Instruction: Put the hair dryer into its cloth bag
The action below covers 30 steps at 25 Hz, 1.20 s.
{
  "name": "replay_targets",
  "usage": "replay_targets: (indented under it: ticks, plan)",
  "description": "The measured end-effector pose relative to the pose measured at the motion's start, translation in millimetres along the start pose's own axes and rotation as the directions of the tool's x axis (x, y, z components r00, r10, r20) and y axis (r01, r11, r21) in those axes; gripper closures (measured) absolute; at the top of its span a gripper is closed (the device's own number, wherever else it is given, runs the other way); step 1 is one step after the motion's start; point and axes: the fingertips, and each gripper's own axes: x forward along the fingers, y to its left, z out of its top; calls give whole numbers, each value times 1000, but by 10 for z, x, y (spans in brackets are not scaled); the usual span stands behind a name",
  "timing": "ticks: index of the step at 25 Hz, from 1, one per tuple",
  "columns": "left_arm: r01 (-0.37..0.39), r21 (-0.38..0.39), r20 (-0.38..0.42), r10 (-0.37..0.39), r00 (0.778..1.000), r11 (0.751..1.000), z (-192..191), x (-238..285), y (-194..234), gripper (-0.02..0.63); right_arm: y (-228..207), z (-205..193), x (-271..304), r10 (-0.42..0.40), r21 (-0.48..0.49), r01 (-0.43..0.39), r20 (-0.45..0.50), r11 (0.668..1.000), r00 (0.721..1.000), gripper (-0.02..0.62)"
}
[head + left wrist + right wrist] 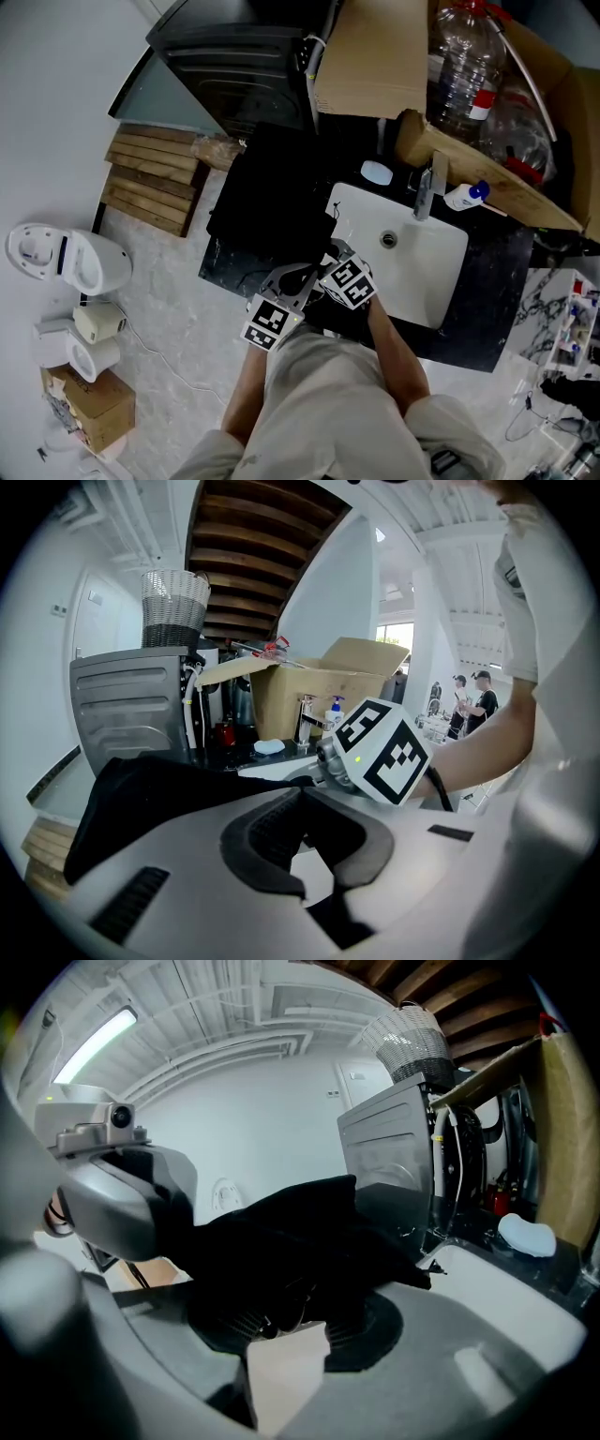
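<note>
A black cloth bag [267,202] lies on a dark counter [487,309] left of a white sink [431,272]. Its length runs from the grippers toward a dark grey appliance [234,66]. The left gripper [300,794] is pressed together on the bag's edge, and the right gripper [295,1302] pinches a bunched fold. Only the left gripper view shows distant people [473,700].

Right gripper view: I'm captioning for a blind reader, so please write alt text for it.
The right gripper pinches a black cloth bag that drapes over its jaws. Behind stand a grey appliance and, at right, a white sink.
</note>
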Motion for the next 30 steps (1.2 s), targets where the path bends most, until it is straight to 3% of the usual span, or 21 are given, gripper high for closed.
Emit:
replay_targets:
  ticks: [15, 21, 30]
  plan:
    - [-12, -32, 13, 13, 1000, 999, -18, -28, 66, 597, -113, 100, 260, 20, 38, -22, 57, 999, 998, 436]
    - [-28, -39, 13, 29, 1000, 999, -79, -14, 79, 595, -101, 63, 259, 14, -17, -14, 35, 1000, 999, 433]
    - [-50, -29, 1, 50, 999, 998, -118, 19, 100, 595, -127, 11, 87, 1, -22, -1, 30, 1000, 1000, 430]
